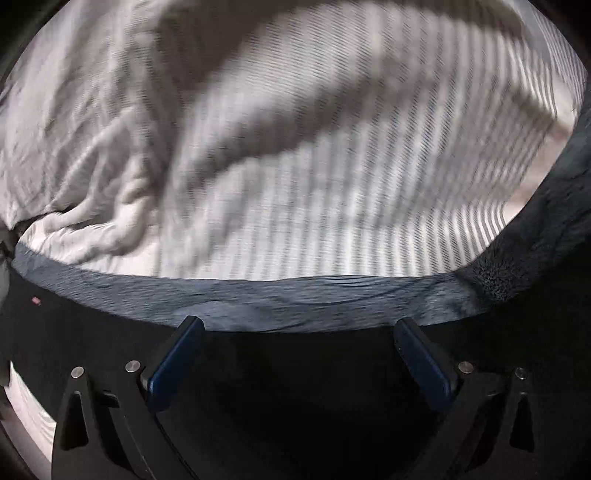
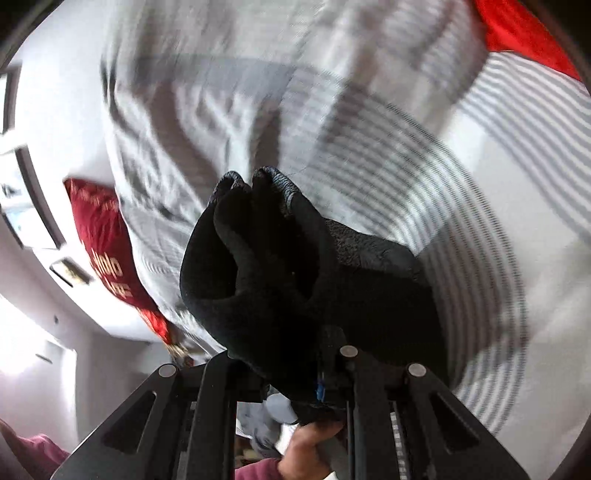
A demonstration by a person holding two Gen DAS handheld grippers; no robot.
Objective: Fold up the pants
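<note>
1. Left wrist view: left gripper [image 1: 297, 328] spread wide, holding nothing; dark fleecy pants [image 1: 258, 302] edge lies just beyond its fingertips on the grey-striped white bedding [image 1: 295, 184].
2. Right wrist view: right gripper [image 2: 325, 354] nearly closed, clamping bunched pants fabric between its fingers. Advise lifting evenly, left regrasping the free edge.

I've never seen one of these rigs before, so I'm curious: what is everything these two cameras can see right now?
pants: one, black fleece, bunched and clamped in the right tongs; a dark stretch also lies along the bed's near edge in the left view.
bedding: one, white with grey stripes, rumpled, filling both views.
red cushion: one, red with gold lettering, left of the bed.
red cloth: one, top right corner.
left tongs: blue pads spread wide, nothing between them.
right tongs: black, closed on the pants.
hand: one, below the right tongs.
</note>
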